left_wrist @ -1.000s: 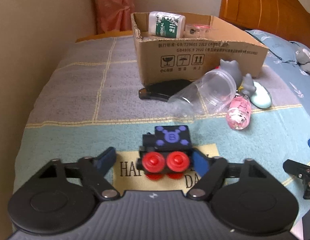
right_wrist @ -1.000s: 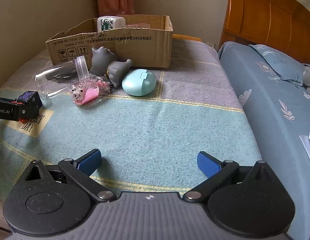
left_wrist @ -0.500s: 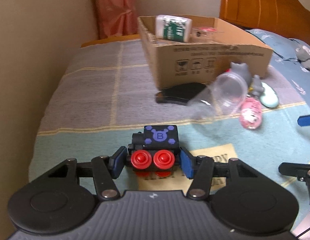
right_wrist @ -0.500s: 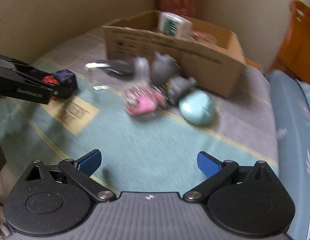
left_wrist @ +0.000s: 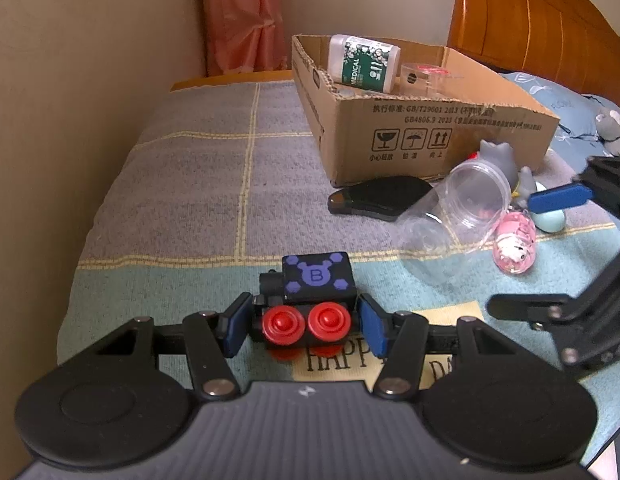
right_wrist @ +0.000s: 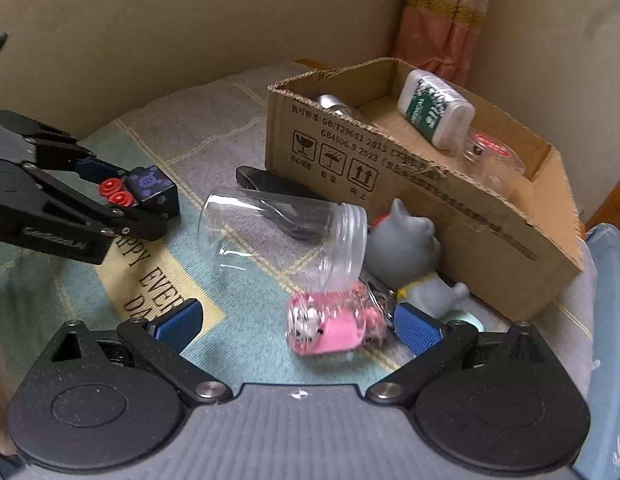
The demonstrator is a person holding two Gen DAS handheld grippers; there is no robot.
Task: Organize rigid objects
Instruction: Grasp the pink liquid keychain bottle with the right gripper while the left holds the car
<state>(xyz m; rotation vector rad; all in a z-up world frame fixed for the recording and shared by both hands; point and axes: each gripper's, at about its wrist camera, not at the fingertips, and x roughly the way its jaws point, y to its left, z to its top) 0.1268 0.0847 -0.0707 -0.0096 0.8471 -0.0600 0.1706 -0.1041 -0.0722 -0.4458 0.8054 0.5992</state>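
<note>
- Left wrist view: the left gripper [left_wrist: 305, 322] has drawn its blue pads in from a wide spread a second ago and now pinches the black toy block [left_wrist: 310, 300] by its sides, red knobs facing the camera. The block looks to rest on the bedspread [left_wrist: 197, 184] at the edge of the yellow lettered patch, though contact underneath cannot be confirmed. With the grip made, the likely next step is a lift toward the cardboard box [left_wrist: 422, 136].
- Same view: the box stands well behind the block, already holding a green-labelled bottle [left_wrist: 364, 65] and a small clear container. Beside its near wall lie a flat black case [left_wrist: 378, 196], a clear jar [left_wrist: 462, 208] on its side, a grey cat figure and a pink charm [left_wrist: 514, 244]. The right gripper has entered at the right edge, one blue pad above the pink charm.
- Right wrist view: the right gripper [right_wrist: 297, 322] has swung from open bedspread to face the clutter, fingers spread wide and holding nothing; the pink charm [right_wrist: 330, 324] lies between them, nearer the right pad, untouched. The frame is slightly blurred.
- Only this view shows the left gripper's pinch from the side, a metallic object inside the box [right_wrist: 422, 184], and the cat figure [right_wrist: 410, 248] leaning against the box wall.
</note>
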